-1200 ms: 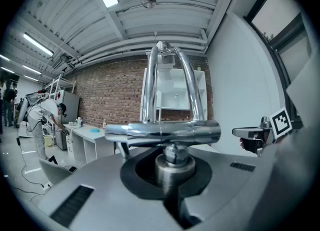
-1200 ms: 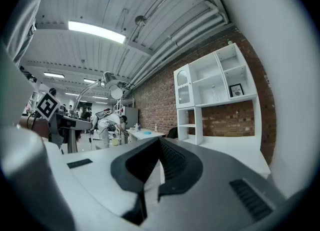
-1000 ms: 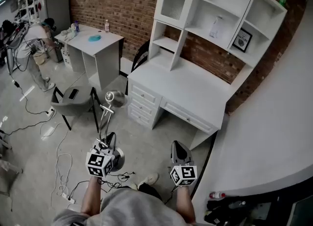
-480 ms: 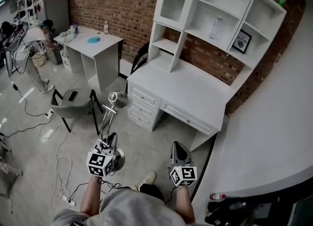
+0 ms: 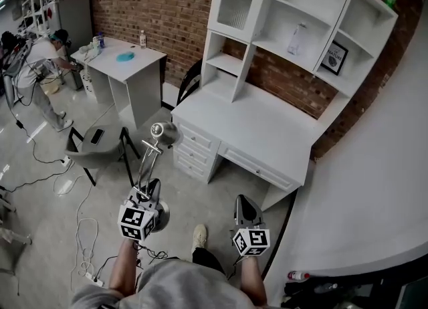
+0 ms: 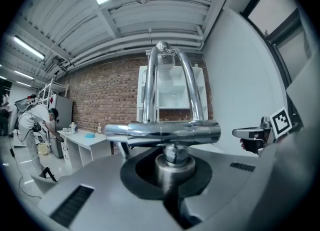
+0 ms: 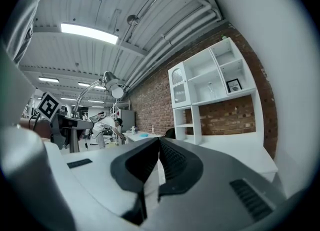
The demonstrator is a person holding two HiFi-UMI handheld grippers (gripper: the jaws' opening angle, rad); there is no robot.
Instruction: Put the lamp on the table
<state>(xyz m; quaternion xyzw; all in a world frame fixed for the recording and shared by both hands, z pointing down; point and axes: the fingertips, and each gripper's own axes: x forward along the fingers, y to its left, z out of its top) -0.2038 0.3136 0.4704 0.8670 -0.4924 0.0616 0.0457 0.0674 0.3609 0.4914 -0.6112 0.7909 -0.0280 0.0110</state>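
Observation:
A chrome desk lamp [image 5: 147,160] stands upright in my left gripper [image 5: 148,192], which is shut on the stem just above the round base [image 5: 161,215]. In the left gripper view the lamp's stem [image 6: 168,161] sits clamped between the jaws, and its twin arms [image 6: 151,90] rise ahead. The lamp's head [image 7: 115,91] also shows in the right gripper view. My right gripper [image 5: 245,203] is shut with nothing in it [image 7: 159,146], level with the left one. The white desk [image 5: 257,127] with a hutch stands ahead against the brick wall.
A small white table [image 5: 130,60] and a grey chair [image 5: 99,146] stand to the left. Cables [image 5: 83,237] trail over the floor. A person [image 5: 37,60] bends over at the far left. A curved white counter [image 5: 374,194] runs along the right. A black chair [image 5: 190,77] is beside the desk.
Both grippers and the lamp have come a little nearer to the desk as the person steps forward. The grips look the same.

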